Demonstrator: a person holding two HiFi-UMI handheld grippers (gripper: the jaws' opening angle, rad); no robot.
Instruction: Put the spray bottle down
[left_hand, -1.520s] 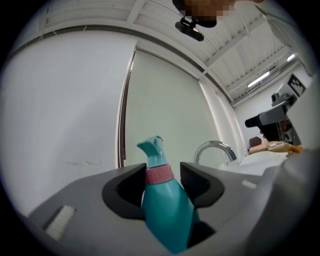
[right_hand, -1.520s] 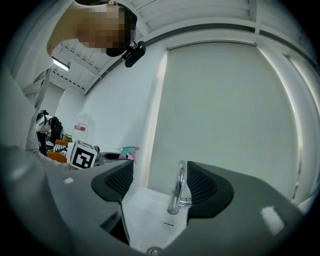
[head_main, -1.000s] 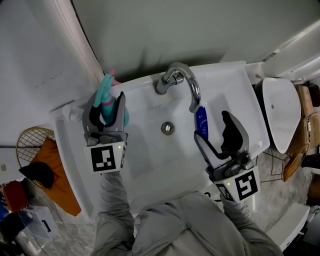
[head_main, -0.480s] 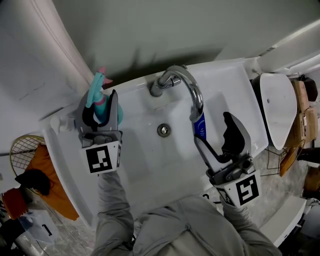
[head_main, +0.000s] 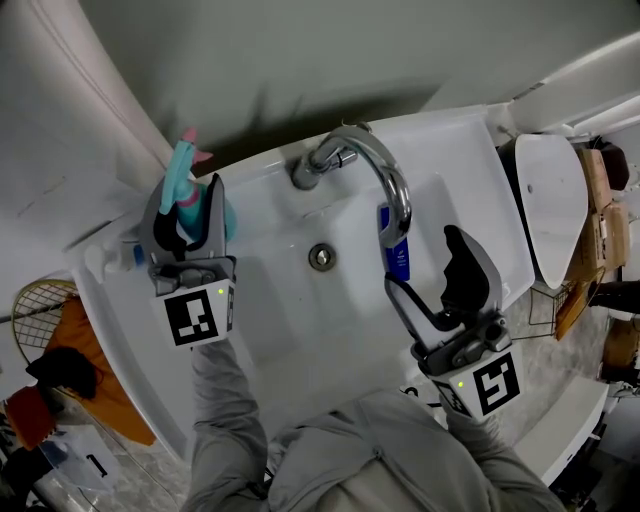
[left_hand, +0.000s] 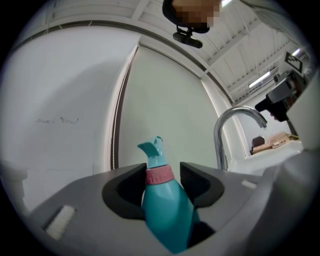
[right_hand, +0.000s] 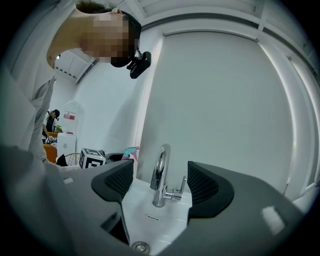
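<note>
Setting: a white sink (head_main: 280, 310) set against a pale grey wall, seen steeply from above in the head view. A chrome faucet (head_main: 385, 170) arches from the back ledge over the basin, with the drain (head_main: 321, 257) below it. A blue tube (head_main: 398, 245) lies inside the basin, just under the spout. On the floor at far left a wire basket (head_main: 40, 300) stands beside an orange cloth (head_main: 95, 350).

Left gripper (head_main: 188, 215): positioned over the back left corner of the sink, close to the wall. Its fingers (head_main: 213, 205) are closed on the spray bottle (head_main: 185, 185). The left gripper view confirms this. The teal spray bottle (left_hand: 165, 210) stands between the two dark pads, which press its shoulders just below the pink collar. The nozzle rises clear above the fingertips, and the bottle leans a little to the left in that view. The bottle's base is hidden behind the gripper body, so no view shows whether it touches the sink ledge. The marker cube (head_main: 194, 316) faces the head camera.

Right gripper (head_main: 425, 265): held over the right side of the basin, well apart from the bottle. Its fingers (head_main: 460, 265) are spread wide with nothing between them. Through the gap, the right gripper view shows only the faucet (right_hand: 160, 175) and the drain (right_hand: 141, 247) farther off.
</note>
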